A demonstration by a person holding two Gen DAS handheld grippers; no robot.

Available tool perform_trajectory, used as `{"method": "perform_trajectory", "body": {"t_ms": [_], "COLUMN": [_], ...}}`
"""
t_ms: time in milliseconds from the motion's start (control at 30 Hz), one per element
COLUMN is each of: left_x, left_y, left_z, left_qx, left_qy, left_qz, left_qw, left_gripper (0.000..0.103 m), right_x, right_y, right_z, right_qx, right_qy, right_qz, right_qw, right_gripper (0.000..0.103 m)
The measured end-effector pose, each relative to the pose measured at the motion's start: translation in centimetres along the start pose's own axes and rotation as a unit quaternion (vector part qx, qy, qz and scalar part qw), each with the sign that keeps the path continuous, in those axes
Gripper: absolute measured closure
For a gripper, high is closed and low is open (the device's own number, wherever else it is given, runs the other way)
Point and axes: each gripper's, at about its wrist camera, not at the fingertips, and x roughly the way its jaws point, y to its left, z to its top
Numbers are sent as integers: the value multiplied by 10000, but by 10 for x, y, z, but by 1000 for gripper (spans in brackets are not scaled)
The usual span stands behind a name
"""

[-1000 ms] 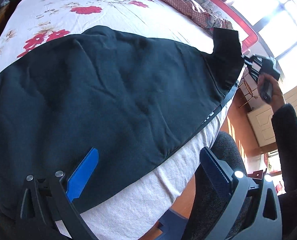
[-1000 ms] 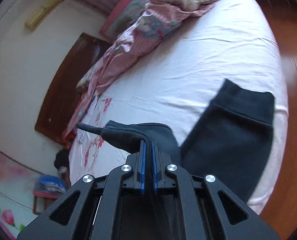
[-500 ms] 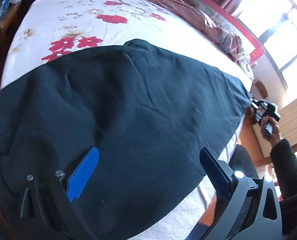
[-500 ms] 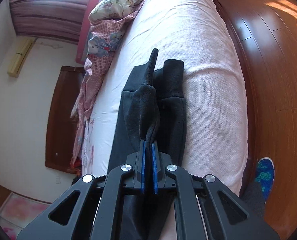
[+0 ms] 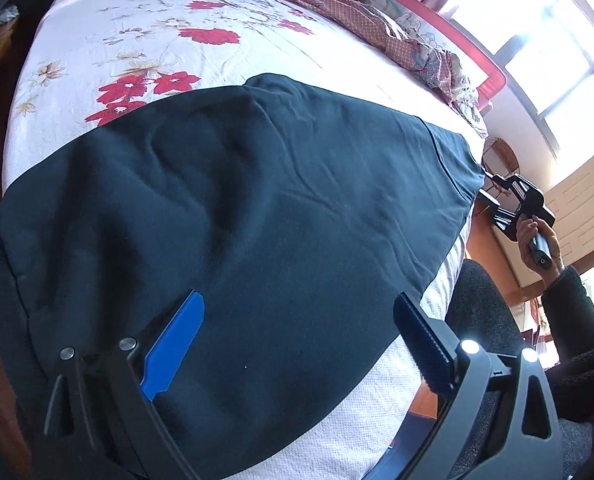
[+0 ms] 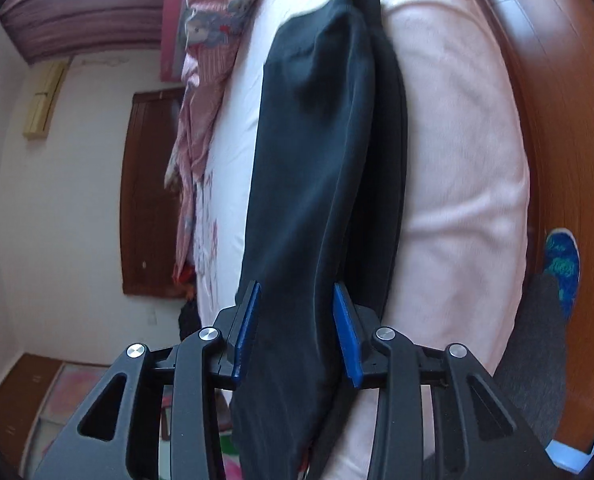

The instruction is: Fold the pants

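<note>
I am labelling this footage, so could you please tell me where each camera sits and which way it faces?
Left wrist: on the left gripper, angled down over the dark pants on the floral bed; own open fingers, the person's right hand and sleeve show.
Right wrist: on the right gripper, low, looking along the folded pants; its jaws have just been opening, cloth between them unpinched.
Shared: pants, bed, pink quilt.

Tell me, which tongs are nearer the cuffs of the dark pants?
Right. The right tongs sit at the cuffs, parted, having just opened. The left tongs hover wide open over the pants' other end.
</note>
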Motion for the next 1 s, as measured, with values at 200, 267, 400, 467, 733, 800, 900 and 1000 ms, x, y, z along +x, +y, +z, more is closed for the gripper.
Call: {"method": "perform_trajectory", "body": {"t_ms": [200, 267, 400, 467, 733, 800, 900, 1000], "left_x": [-5, -6, -7, -6, -8, -9, -12, -18], "left_y": [1, 2, 1, 0, 2, 7, 28, 53], "left_z": [-2, -5, -8, -8, -9, -10, -12, -15], "left_qx": [-10, -42, -6, 19, 37, -11, -358, -698], "left_qy": [0, -57, -131, -154, -206, -262, -310, -263], "left_qz": [18, -6, 19, 33, -21, -132, -301, -296], "left_qw": [10000, 10000, 9999, 9999, 9998, 9996, 9984, 9968], "left_gripper": [7, 7, 6, 6, 5, 6, 23, 67], "right_x": [26, 28, 30, 34, 57, 59, 58, 59], "right_y": [14, 18, 21, 23, 19, 29, 35, 24], "right_z": [-57, -64, -70, -72, -86, -92, -104, -110], "right_qx": [-201, -252, -307, -327, -388, -661, -657, -661], "right_qy": [828, 896, 991, 1045, 1101, 1134, 1361, 1505], "right_qz": [-146, -109, -351, -348, -686, -597, -344, -448], "right_qw": [9963, 9956, 9940, 9934, 9908, 9896, 9879, 9854], "right_gripper": [67, 67, 67, 67, 67, 93, 95, 95]}}
